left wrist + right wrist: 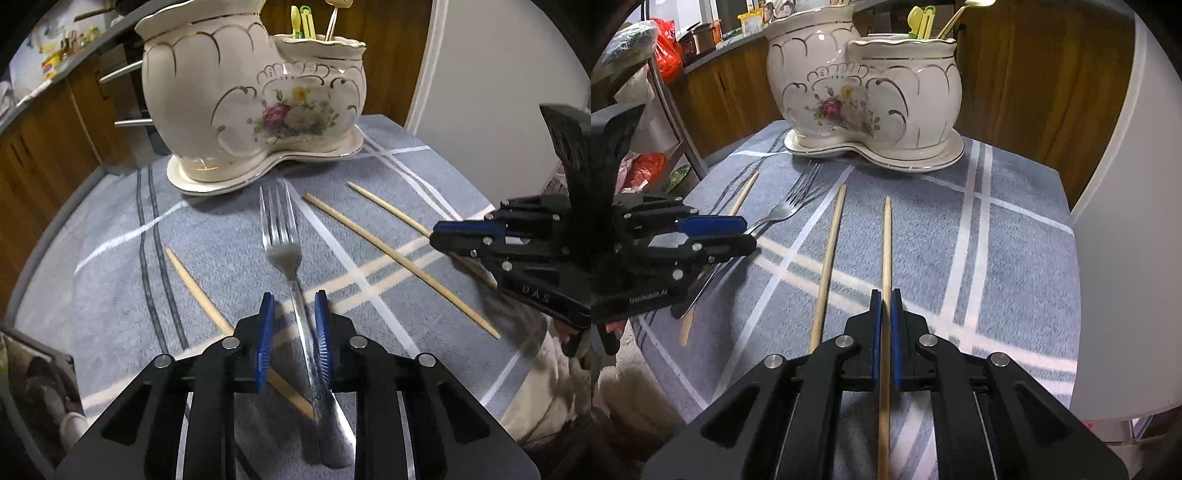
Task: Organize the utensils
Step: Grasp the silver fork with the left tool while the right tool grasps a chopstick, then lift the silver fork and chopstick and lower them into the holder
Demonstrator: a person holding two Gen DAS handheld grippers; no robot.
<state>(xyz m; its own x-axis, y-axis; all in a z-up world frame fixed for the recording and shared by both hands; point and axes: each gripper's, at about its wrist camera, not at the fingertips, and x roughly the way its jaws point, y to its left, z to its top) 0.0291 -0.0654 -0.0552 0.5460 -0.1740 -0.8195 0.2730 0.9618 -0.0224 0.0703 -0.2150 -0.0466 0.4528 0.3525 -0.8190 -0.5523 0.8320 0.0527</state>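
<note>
the right gripper is clamped on a pale wooden chopstick. the left gripper stands apart around the silver metal fork, only one pad touching. squeeze the handle squarely, then lift toward the cream floral ceramic holder at the blue checked cloth's far edge.

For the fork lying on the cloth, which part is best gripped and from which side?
Grip the fork on its slim handle, below the wide tines, coming from above at the near end. It lies flat with the tines toward the ceramic holder, so pads should close across the narrow handle, as the left hand-held gripper already straddles it.

A two-part ceramic holder stood at the far end of the cloth. Before it lay a fork, one chopstick to its left and two to its right.
</note>
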